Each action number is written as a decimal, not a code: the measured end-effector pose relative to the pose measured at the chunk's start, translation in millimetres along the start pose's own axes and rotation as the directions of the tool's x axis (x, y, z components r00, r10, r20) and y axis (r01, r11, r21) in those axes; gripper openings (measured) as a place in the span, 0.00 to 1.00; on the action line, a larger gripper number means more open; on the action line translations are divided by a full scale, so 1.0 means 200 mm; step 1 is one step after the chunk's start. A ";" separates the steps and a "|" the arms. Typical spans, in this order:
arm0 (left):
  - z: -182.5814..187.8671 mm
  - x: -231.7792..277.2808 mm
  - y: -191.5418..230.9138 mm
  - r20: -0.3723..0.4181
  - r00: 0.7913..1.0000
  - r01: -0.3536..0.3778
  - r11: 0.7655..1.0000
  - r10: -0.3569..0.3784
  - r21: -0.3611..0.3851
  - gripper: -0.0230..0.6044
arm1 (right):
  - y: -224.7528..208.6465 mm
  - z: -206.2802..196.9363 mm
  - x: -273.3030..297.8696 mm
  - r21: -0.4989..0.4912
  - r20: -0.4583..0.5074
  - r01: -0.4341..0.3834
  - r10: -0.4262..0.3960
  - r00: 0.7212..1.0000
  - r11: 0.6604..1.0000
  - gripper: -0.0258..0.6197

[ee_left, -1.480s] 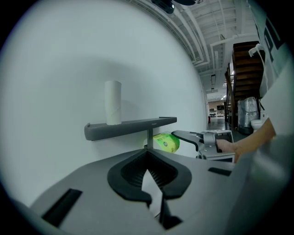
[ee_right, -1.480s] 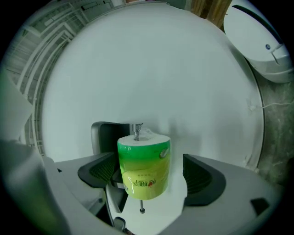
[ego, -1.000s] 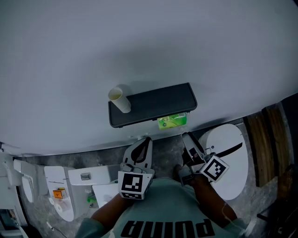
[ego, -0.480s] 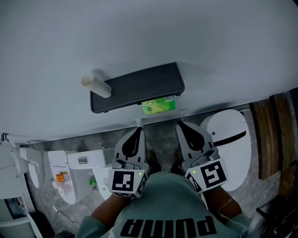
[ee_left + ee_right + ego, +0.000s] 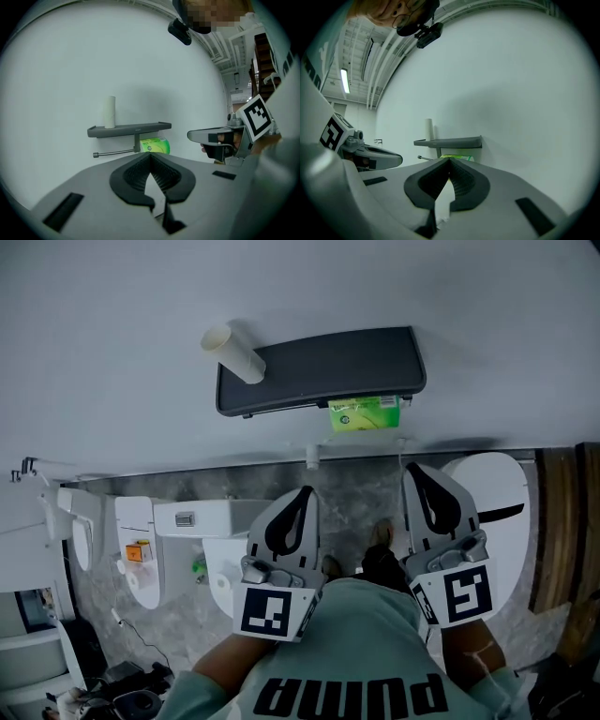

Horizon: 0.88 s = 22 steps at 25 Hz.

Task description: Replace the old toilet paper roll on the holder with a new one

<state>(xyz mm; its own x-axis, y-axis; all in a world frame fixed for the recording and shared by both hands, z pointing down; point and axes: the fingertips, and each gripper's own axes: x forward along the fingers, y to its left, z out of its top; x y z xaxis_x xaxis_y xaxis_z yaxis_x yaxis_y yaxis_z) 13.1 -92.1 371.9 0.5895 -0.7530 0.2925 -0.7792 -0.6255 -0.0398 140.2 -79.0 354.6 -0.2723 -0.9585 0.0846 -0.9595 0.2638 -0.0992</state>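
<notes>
A dark grey wall holder (image 5: 319, 371) has a shelf on top and a thin bar (image 5: 115, 153) below. A pale cardboard tube (image 5: 234, 352) stands upright on the shelf's left end, also seen in the left gripper view (image 5: 109, 112) and the right gripper view (image 5: 429, 129). A roll in green wrapping (image 5: 364, 414) sits under the shelf on its right side. My left gripper (image 5: 302, 493) and right gripper (image 5: 415, 470) point at the wall side by side, well short of the holder. Both are shut and hold nothing.
A white toilet (image 5: 159, 521) with its tank stands at the lower left. A white rounded lid (image 5: 492, 512) lies at the right, beside a wooden frame (image 5: 555, 521). The floor below is grey marble. The wall is plain and pale.
My right gripper has rolled from tilted to upright and its jaws have closed. Both grippers now reach further towards the wall, and the holder sits higher in the view.
</notes>
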 end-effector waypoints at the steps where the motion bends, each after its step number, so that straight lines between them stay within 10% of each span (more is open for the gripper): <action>1: 0.00 -0.03 0.00 0.012 1.000 0.002 1.000 -0.002 -0.008 0.04 | 0.03 0.00 -0.01 0.000 0.000 0.001 -0.001 1.000 1.000 0.05; 22: -0.38 -1.26 0.14 0.110 0.993 0.055 0.995 -0.045 -0.086 0.04 | 1.13 -0.17 -0.67 -0.013 -0.073 0.099 -0.099 0.992 0.995 0.05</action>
<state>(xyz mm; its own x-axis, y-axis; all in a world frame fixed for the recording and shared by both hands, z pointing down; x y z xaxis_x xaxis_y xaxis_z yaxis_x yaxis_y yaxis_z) -174.0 96.0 370.5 0.6440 -0.7419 0.1866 -0.7612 -0.6459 0.0588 -41.9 113.4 354.6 -0.1801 -0.9695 0.1660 -0.9825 0.1692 -0.0777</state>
